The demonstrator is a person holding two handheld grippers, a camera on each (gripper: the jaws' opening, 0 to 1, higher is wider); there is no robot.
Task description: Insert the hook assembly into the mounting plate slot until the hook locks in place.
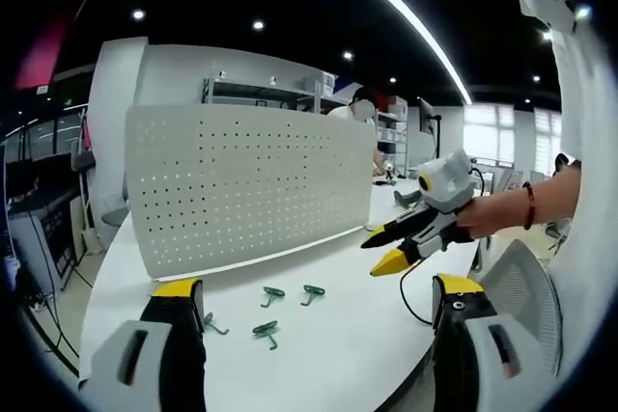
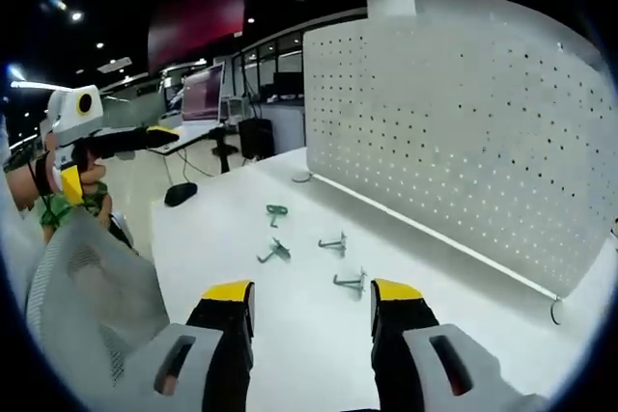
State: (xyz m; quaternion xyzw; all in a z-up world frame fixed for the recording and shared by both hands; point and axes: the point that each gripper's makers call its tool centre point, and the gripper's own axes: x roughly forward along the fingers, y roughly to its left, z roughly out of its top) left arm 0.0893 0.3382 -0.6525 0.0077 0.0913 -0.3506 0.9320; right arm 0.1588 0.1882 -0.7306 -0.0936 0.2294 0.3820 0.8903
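A white perforated mounting plate (image 1: 241,190) stands upright on the white table (image 1: 338,354); in the right gripper view the plate (image 2: 463,132) rises to the right. Several small green hooks lie loose in front of it: one hook (image 1: 272,294), a second (image 1: 312,292), a third (image 1: 266,332). The right gripper view shows them as hook (image 2: 277,211), hook (image 2: 275,254) and hook (image 2: 334,243). My left gripper (image 1: 317,287) hangs open above the hooks, holding nothing. My right gripper (image 2: 312,288) is open and empty, just short of the nearest hook (image 2: 351,282).
A hand holds the right gripper (image 1: 377,256) out over the table's right side. The left gripper (image 2: 116,156) shows at the far left. A mesh chair back (image 2: 87,287) stands beside the table edge. A thin cable (image 1: 410,291) trails on the table. Shelves and a person (image 1: 362,103) are behind.
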